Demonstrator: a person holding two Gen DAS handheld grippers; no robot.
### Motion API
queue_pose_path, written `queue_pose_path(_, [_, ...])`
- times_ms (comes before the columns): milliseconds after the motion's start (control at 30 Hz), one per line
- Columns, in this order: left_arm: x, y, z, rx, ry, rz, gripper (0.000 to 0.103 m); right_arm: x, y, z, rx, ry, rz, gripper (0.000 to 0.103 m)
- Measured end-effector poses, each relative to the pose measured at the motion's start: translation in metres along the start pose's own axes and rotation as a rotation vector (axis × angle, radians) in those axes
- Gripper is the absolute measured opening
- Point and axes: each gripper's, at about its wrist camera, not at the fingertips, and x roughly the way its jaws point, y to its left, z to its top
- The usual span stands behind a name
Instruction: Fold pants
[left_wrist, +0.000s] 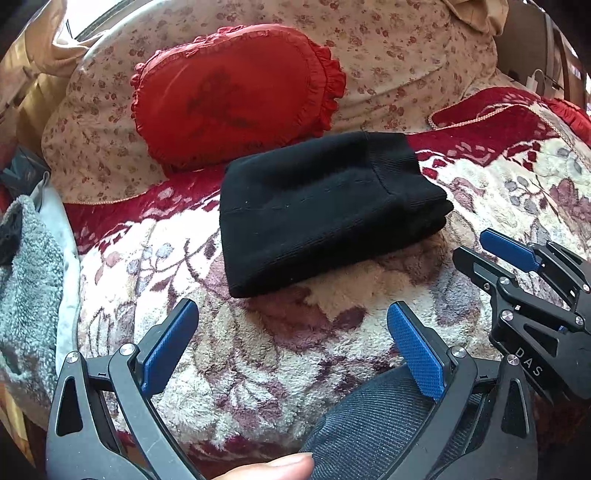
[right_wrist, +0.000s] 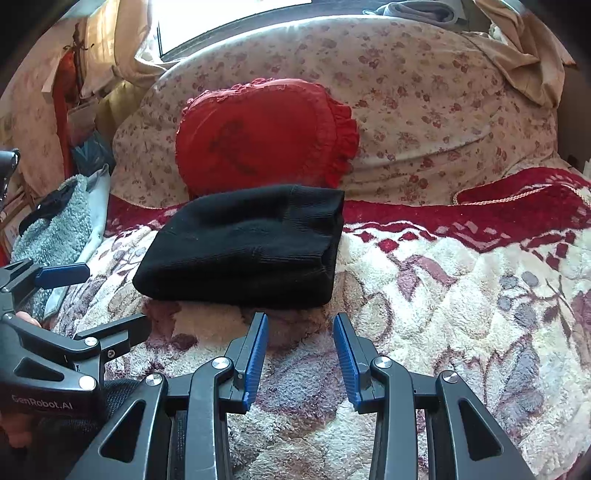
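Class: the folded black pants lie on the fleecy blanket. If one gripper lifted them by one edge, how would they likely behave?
The black pants look like soft ribbed knit, so they would probably droop. The stacked layers look loose, so the fold may fall open. Pushed, they would likely drag on the plush blanket.

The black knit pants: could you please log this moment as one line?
black knit pants: folded compact, on floral fleece blanket | left gripper: open, empty | right gripper: open, empty | red frilled pillow: behind pants

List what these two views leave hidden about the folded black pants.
- Black pants, both wrist views: inner layers and underside hidden by the top fold.
- Red pillow, right wrist view: lower edge hidden behind the pants.
- Grey towel, left wrist view: cut off by the left edge.
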Motion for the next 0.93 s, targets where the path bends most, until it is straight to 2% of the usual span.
queue_pose_path(433, [0.002,-0.0005,-0.0049,-0.006,0.015,-0.051,0.102,0.0042,0.0008,0.0014,-0.013,0.009,-0.004,0.035])
queue_pose_path(933, [-0.0021,-0.0034,-0.0063,0.005,-0.003,-0.066,0.103,0.0085,0.0034,0.0027,-0.028,0.021,-0.01,0.035])
